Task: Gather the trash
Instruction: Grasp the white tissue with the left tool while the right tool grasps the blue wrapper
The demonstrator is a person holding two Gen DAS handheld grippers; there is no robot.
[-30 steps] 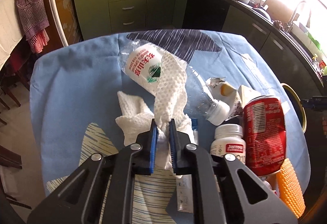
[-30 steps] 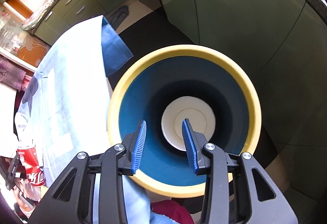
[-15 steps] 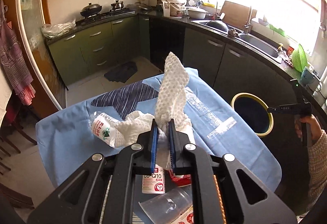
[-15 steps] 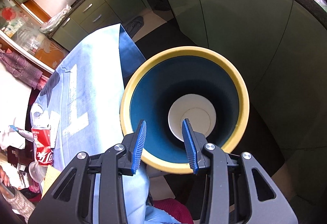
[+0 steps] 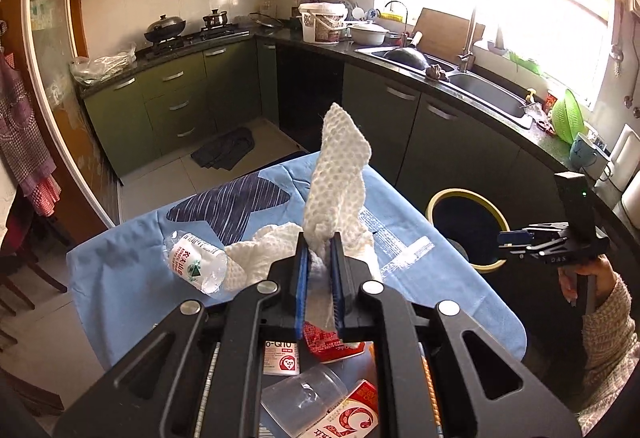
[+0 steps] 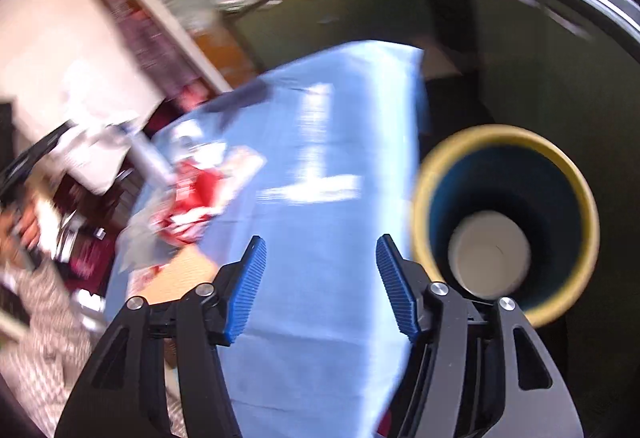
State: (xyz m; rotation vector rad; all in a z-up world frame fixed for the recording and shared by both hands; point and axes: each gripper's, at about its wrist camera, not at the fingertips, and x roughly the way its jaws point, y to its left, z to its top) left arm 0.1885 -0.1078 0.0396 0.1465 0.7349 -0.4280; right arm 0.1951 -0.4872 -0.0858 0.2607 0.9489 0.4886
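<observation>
Kitchen table under blue cloth (image 5: pixel 132 278) | left gripper (image 5: pixel 319 278) pinching white paper towel (image 5: pixel 336 178) above table litter | right gripper (image 6: pixel 320 286) opening, nothing between | yellow-rimmed bin (image 6: pixel 508 222) beside table, white cup inside

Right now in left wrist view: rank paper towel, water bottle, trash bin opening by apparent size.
1. paper towel, clamped in the left tool, closest to the lens, so inflated
2. trash bin opening
3. water bottle
Bin is farthest, so true order is unsure.
</observation>
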